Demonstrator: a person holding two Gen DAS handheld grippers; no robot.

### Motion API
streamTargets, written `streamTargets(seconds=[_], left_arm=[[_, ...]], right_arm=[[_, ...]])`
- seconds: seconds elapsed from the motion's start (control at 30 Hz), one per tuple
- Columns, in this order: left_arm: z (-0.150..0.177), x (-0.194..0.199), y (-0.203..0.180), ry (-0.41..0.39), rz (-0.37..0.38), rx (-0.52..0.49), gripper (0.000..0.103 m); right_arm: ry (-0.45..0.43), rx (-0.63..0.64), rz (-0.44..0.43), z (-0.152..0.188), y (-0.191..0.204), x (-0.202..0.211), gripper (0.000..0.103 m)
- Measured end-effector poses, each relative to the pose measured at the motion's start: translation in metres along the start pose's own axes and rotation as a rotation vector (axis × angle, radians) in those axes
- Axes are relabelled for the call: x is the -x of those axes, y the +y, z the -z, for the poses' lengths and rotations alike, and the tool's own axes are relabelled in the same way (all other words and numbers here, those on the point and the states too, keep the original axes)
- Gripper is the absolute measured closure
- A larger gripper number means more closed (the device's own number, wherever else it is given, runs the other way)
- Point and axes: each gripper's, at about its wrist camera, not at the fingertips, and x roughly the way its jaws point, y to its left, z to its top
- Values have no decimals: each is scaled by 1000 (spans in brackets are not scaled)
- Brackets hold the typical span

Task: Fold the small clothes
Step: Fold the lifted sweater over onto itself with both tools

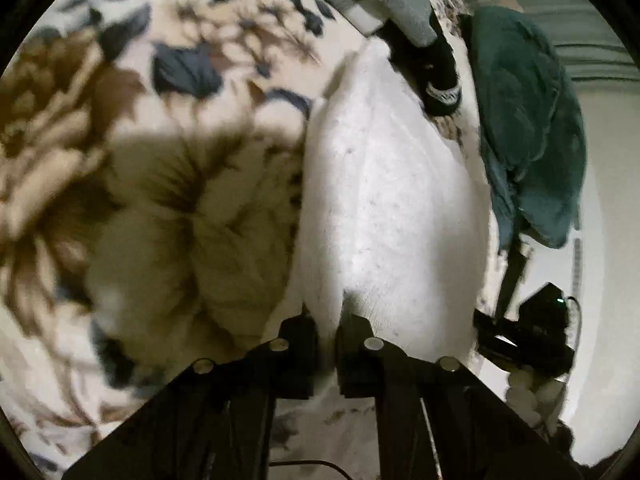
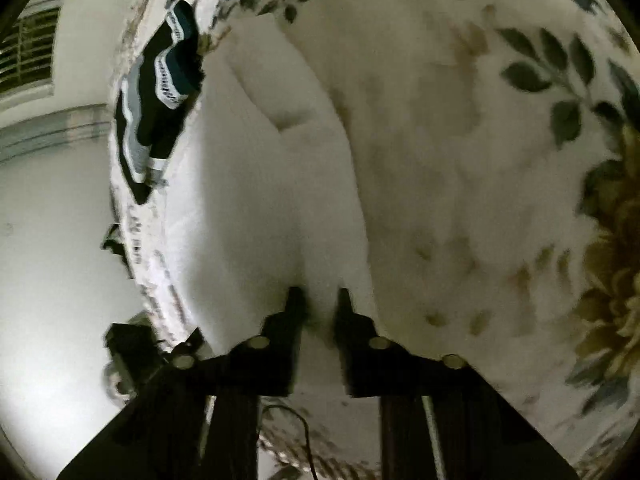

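Note:
A white cloth [image 1: 392, 200] lies stretched out over a floral bedspread [image 1: 120, 120]. My left gripper [image 1: 328, 320] is shut on one edge of the white cloth, the fabric pinched between its black fingers. In the right wrist view the same white cloth [image 2: 272, 184] runs away from my right gripper [image 2: 320, 300], which is shut on another edge of it. A black garment with white and grey stripes [image 2: 156, 92] lies near the bed's edge; it also shows in the left wrist view [image 1: 436, 68].
A dark teal garment [image 1: 528, 136] lies heaped at the bed's right edge. A black device with a green light [image 1: 536, 332] sits below it. The bedspread [image 2: 500, 160] fills the right side. A window with blinds [image 2: 28, 52] is at far left.

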Motion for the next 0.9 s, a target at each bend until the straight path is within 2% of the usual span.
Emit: streamTargets(seconds=[0.1,0.2,0.27,0.33,0.37,0.4,0.43,0.5,0.53,0.63,0.77,0.83,0.87,0.9], left_arm=[[-5,3,5,12,-38,-29,98],[-3,-2,1,59,-31,-54,97],[-5,1,-8,76,9,-66,94],[-6,9,-9,53,67,-55,72],[-8,11,-6,31,104,-43,46],[-10,14,1,10,141,-25,29],[-14,12,9,-14,175,3,26],[-27,-6,26,-15,252,68,26],[-34,-19,31,7,261,91,26],[-48,-53,28,64,275,84,26],[-59,-71,9,96,281,12,25],[-60,-73,2,91,284,-7,26],[-60,-72,-2,82,282,-19,29],[-59,-72,-6,75,278,-29,53]], right_arm=[[-65,56,162,-6,12,17,100],[-8,87,171,-9,11,11,100],[-1,111,149,-10,14,10,99],[-6,107,88,-16,16,14,93],[-15,96,50,-20,13,18,85],[-23,82,17,-24,10,20,55],[-31,66,-15,-27,7,21,27],[-27,29,-148,-37,-3,14,14],[-12,16,-176,-41,-6,7,12],[33,57,-132,-53,-6,-22,11],[132,87,-192,-61,-2,-62,6],[153,94,-210,-63,3,-72,4],[157,96,-209,-65,7,-75,5],[143,99,-215,-65,11,-75,12]])
